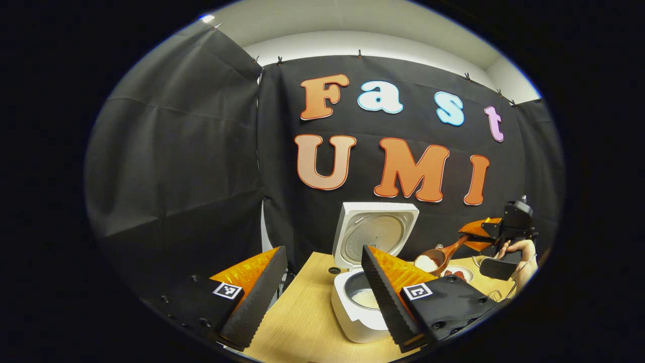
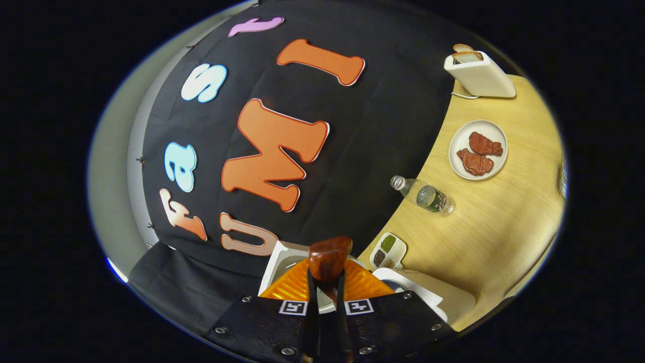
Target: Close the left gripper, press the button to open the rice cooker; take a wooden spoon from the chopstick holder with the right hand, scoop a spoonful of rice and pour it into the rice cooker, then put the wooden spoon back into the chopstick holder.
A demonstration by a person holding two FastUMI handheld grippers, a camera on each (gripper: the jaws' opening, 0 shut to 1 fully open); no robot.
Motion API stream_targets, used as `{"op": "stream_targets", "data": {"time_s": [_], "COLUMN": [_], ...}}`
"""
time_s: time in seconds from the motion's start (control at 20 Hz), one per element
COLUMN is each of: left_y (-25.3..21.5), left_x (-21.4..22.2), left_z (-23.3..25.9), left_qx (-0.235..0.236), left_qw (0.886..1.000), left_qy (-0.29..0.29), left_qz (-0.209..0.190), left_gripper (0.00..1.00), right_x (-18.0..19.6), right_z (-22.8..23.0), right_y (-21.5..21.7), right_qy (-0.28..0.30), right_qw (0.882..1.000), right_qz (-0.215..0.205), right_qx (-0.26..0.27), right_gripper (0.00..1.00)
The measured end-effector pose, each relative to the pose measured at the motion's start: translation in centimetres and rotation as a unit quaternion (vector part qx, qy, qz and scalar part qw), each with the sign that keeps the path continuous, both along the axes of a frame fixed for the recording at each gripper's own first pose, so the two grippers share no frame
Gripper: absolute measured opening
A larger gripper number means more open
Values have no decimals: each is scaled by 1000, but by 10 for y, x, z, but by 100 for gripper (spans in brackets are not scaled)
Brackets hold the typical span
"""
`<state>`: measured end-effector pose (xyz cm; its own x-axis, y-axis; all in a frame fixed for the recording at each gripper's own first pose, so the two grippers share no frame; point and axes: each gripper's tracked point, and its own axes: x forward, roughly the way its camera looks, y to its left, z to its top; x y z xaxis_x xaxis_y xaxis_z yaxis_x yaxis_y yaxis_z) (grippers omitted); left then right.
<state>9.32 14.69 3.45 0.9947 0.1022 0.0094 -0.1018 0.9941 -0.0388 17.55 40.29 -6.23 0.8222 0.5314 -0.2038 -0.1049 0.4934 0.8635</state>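
Note:
The white rice cooker (image 1: 352, 322) stands on the wooden table (image 1: 302, 322) with its lid (image 1: 375, 234) raised, and white rice lies in its pot (image 1: 364, 298). My left gripper (image 1: 322, 302) is open just in front of the cooker, with nothing between its fingers. To the cooker's right, the wooden spoon (image 1: 432, 261) hovers with a heap of rice in its bowl. The right gripper (image 1: 484, 234), held by a hand (image 1: 524, 252), is shut on the spoon's handle. In the right gripper view, my right gripper (image 2: 326, 297) clamps the spoon (image 2: 330, 258), and the cooker lid (image 2: 278, 259) shows behind it.
A plate of red meat pieces (image 2: 477, 149), a bottle lying on its side (image 2: 423, 195), a white toaster (image 2: 478, 73) and a small seasoning tray (image 2: 388, 250) sit on the table (image 2: 504, 227). The plate's rim (image 1: 466, 272) lies below the spoon.

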Motion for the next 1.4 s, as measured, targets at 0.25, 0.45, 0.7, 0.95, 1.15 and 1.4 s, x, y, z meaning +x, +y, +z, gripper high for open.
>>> {"op": "stream_targets", "data": {"time_s": [0.25, 0.45, 0.7, 0.95, 1.15, 1.4], "left_y": [-1, -2, -5, -7, -8, -11], "left_x": [6, 5, 6, 6, 6, 9], "left_z": [-3, -3, -6, -6, -6, -10], "left_qx": [-8, -6, -6, -6, -3, -10], "left_qw": [1000, 1000, 1000, 1000, 1000, 1000], "left_qy": [5, 0, 2, 2, 3, 6], "left_qz": [-11, -14, -18, -17, -16, -17], "left_gripper": [100, 100, 100, 100, 100, 100], "right_x": [6, 10, 9, 7, 3, -5], "right_z": [-2, -3, 2, 11, 14, 19], "right_y": [12, 22, 31, 40, 52, 72], "right_qy": [-32, -53, -94, -122, -159, -194], "right_qw": [998, 995, 986, 979, 966, 947], "right_qz": [1, 1, 11, 30, 50, 82], "right_qx": [-57, -87, -136, -162, -197, -242], "right_gripper": [13, 12, 12, 12, 12, 12]}}
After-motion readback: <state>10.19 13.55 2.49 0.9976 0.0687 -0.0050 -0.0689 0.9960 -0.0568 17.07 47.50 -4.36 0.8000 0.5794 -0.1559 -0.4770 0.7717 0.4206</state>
